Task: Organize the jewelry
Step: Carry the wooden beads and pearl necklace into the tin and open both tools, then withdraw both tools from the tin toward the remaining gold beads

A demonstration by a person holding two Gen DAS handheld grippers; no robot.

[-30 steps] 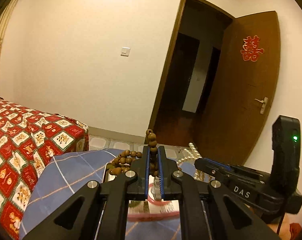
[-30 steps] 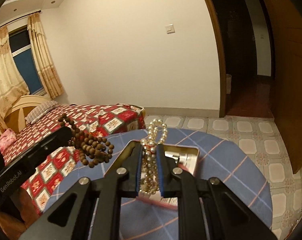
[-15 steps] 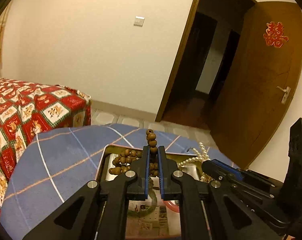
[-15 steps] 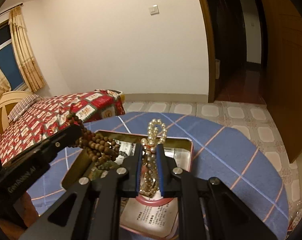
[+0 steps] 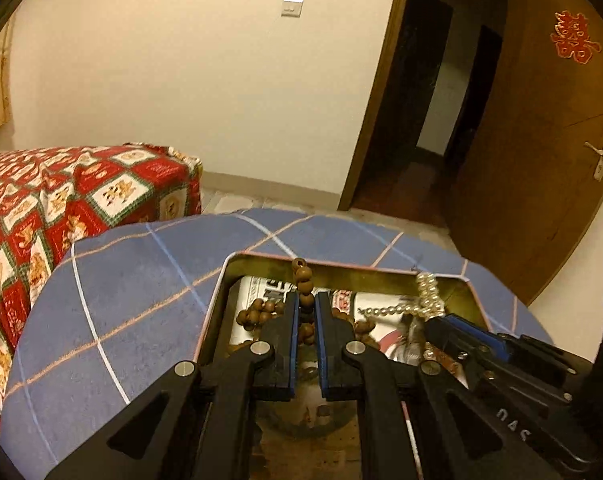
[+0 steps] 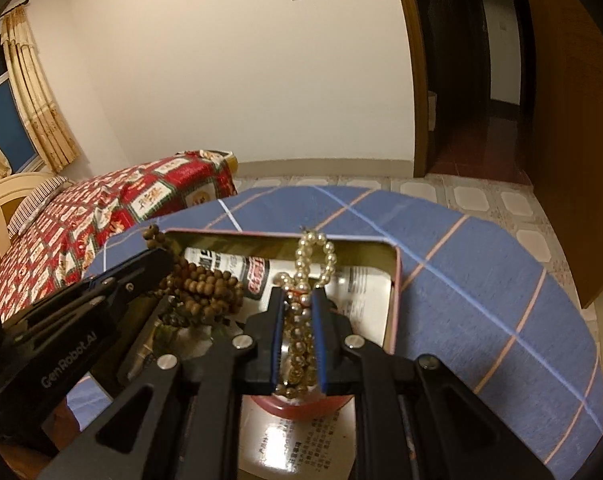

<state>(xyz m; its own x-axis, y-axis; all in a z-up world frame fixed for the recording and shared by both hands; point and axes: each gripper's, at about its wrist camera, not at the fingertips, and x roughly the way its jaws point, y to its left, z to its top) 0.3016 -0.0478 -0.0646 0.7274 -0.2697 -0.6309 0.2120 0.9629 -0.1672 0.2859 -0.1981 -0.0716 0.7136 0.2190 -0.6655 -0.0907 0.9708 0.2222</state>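
Nearest in the left wrist view, the left gripper point(image 5: 306, 308) is pinched narrow on a strand of brown wooden beads point(image 5: 303, 280), a few beads standing above the fingertips and the rest bunched below over the tin. In the right wrist view, the right gripper point(image 6: 298, 312) is likewise closed narrow on a pearl strand point(image 6: 315, 248), its loop rising above the tips and more pearls hanging between the pads. Both strands hang over the open metal tin point(image 6: 395, 280), side by side, and the likely trouble is that the loose loops touch and tangle if both are let go together, or that a dangling end catches the tin's rim and spills onto the blue checked tablecloth point(image 6: 481, 264). The grippers sit close, so a sideways drift could knock one against the other. The tin holds a printed paper lining with red and black lettering; small items under the beads are too dark to name. Beyond lie the bed and the open door.
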